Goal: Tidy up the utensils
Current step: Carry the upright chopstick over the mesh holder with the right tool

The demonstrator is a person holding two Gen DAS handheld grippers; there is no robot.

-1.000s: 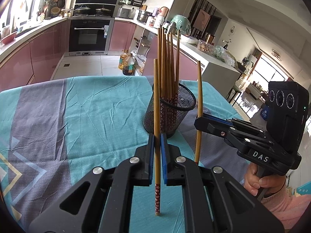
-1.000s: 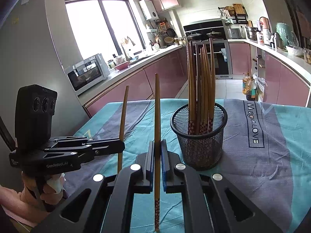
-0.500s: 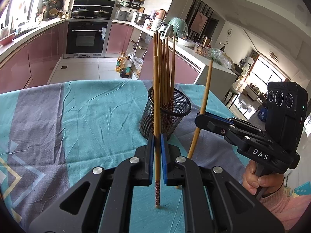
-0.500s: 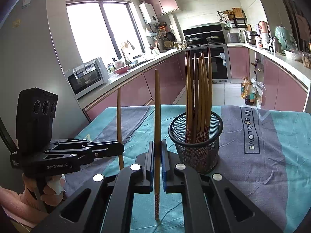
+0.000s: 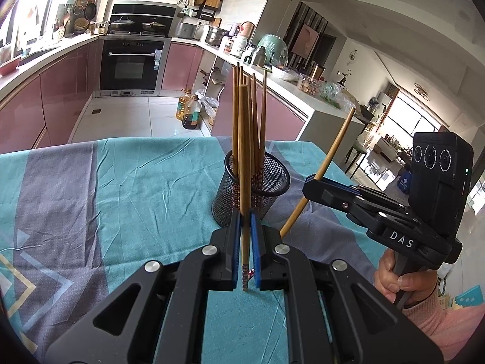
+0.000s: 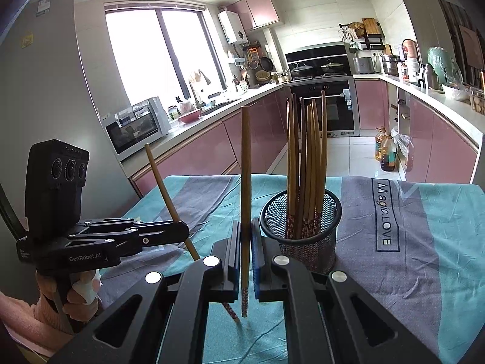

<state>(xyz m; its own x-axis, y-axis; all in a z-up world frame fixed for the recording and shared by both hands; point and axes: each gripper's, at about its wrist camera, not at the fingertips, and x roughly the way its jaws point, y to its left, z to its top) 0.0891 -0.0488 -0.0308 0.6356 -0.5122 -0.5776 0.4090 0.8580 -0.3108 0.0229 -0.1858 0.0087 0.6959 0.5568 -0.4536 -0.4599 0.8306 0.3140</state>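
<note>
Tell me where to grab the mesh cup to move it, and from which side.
Pinch the mesh cup by its round rim, coming from above on the side free of chopsticks; they crowd one side, and the walls look too wide for a claw.

Left gripper (image 5: 245, 248) — black frame, blue-lined fingers, silver round screws, "GenRobot.AI" lettered in white, right gripper (image 6: 245, 254) likewise built — "DAS" marked, triple-lens black camera block fitted, pink knit sleeves, bare skin noted.

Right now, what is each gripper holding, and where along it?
Each holds one chopstick. The left gripper grips its chopstick near the patterned lower end; the right gripper grips its chopstick likewise, low on the shaft.
</note>
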